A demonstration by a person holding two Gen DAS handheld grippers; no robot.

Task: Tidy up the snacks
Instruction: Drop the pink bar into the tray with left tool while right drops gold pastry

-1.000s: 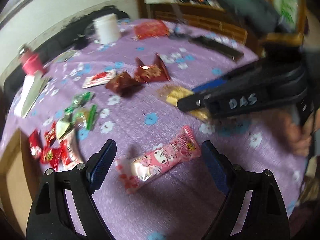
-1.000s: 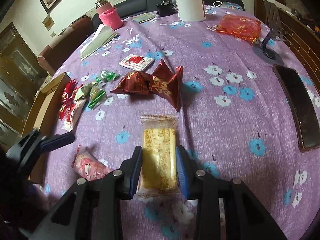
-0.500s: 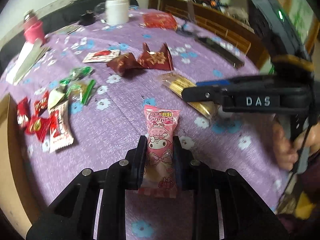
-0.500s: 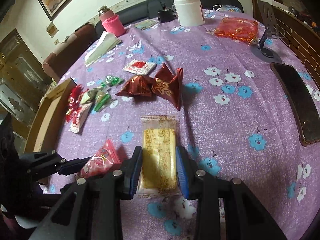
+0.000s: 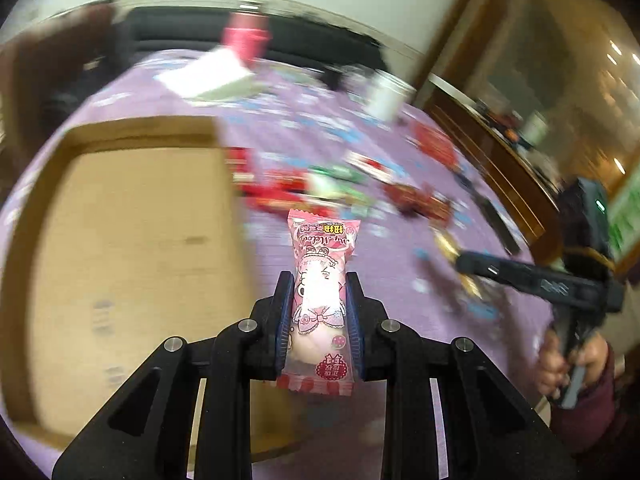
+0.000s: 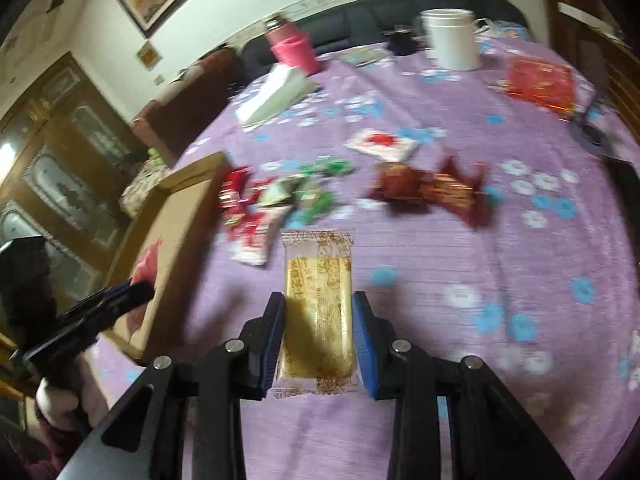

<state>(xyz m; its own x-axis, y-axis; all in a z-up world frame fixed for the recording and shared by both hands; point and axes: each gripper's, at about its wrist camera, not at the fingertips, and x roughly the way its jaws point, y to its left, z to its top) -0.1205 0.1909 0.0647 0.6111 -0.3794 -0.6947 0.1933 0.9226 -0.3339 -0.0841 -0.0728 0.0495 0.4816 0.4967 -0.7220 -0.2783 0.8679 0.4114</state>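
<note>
My left gripper point(image 5: 319, 292) is shut on a pink cartoon-print snack packet point(image 5: 322, 292), held above the purple floral tablecloth beside the open cardboard box point(image 5: 120, 240). In the right wrist view that same gripper point(image 6: 136, 292) hangs over the box point(image 6: 176, 224) with the pink packet point(image 6: 146, 264) in it. My right gripper point(image 6: 319, 316) is shut on a yellow wafer packet point(image 6: 319, 300), lifted over the cloth. It shows at the far right of the left wrist view as a black gripper point(image 5: 464, 258). Loose red and green sweets point(image 6: 280, 196) lie beside the box.
Two dark red foil packs point(image 6: 432, 190) and a small white-red sachet point(image 6: 382, 144) lie mid-table. A white jar point(image 6: 452, 38), pink flask point(image 6: 292, 46), tissue pack point(image 6: 276, 96) and red bag point(image 6: 540, 82) stand toward the back. A person's hands grip both handles.
My left gripper shut on the pink packet, lifted it and swung left toward the cardboard box while rolling. My right gripper rose a little and moved left with the yellow packet.
</note>
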